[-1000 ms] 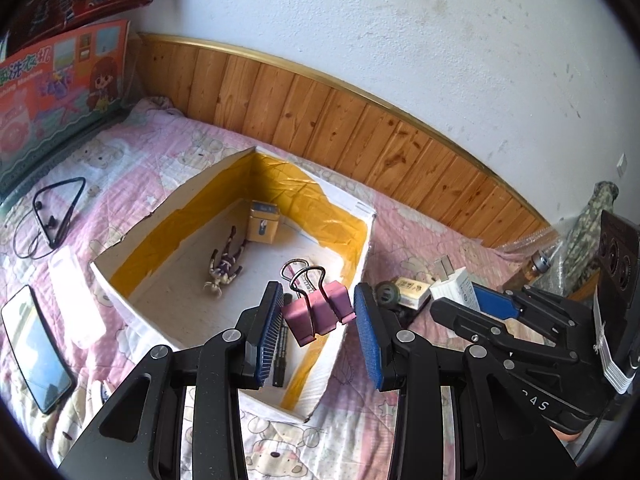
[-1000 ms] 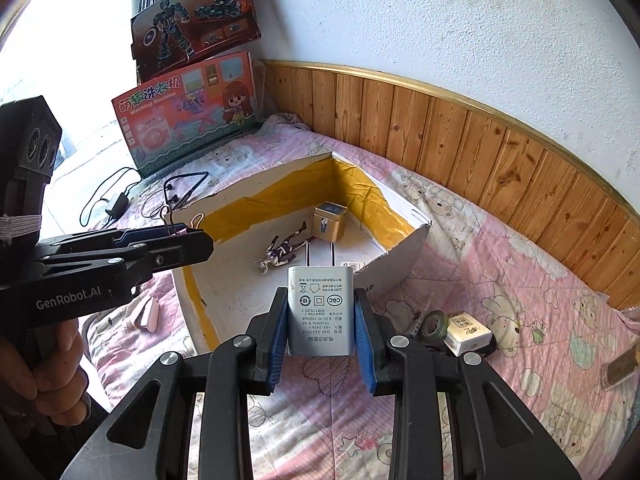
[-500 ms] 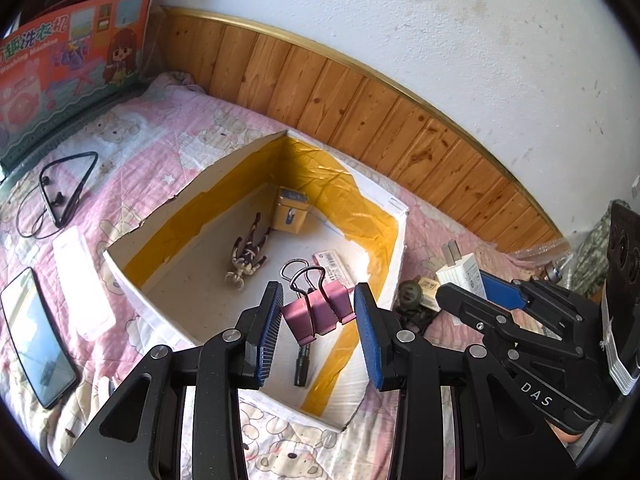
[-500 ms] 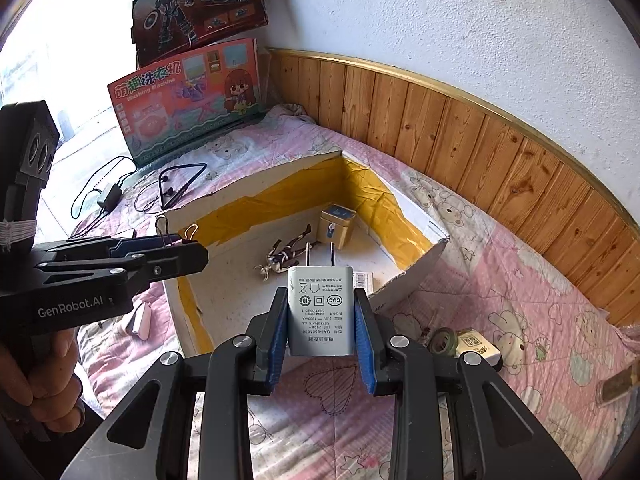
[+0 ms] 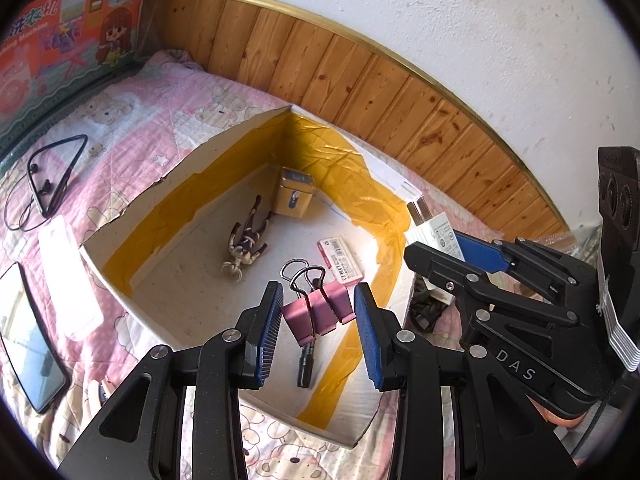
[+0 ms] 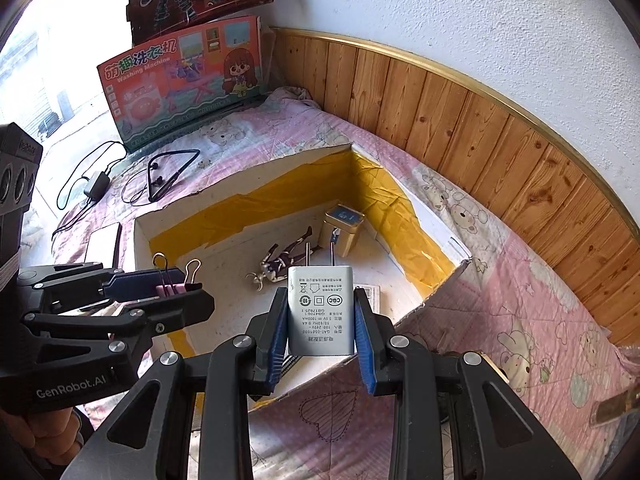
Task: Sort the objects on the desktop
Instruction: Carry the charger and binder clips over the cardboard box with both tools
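Note:
My left gripper (image 5: 316,320) is shut on a pink binder clip (image 5: 318,312) and holds it above the near part of the open cardboard box (image 5: 180,168). My right gripper (image 6: 321,328) is shut on a white USB charger plug (image 6: 321,312), its prongs pointing forward, above the box's near right wall. Each gripper shows in the other's view, the right one (image 5: 460,248) with the charger (image 5: 430,232) and the left one (image 6: 160,292) with the clip (image 6: 172,289). In the box lie a small figurine (image 5: 246,240), a yellow tin (image 5: 294,196), a pink eraser (image 5: 340,258) and a black pen (image 5: 306,364).
On the pink bedsheet left of the box lie a phone (image 5: 28,356), a white case (image 5: 68,276) and black neckband earphones (image 5: 52,176). Toy boxes (image 6: 184,80) lean at the back left. A wood-panelled wall (image 5: 400,92) runs behind. Small dark items (image 5: 424,308) lie right of the box.
Both grippers have moved forward over the box, each keeping its object. The box interior now fills more of both views.

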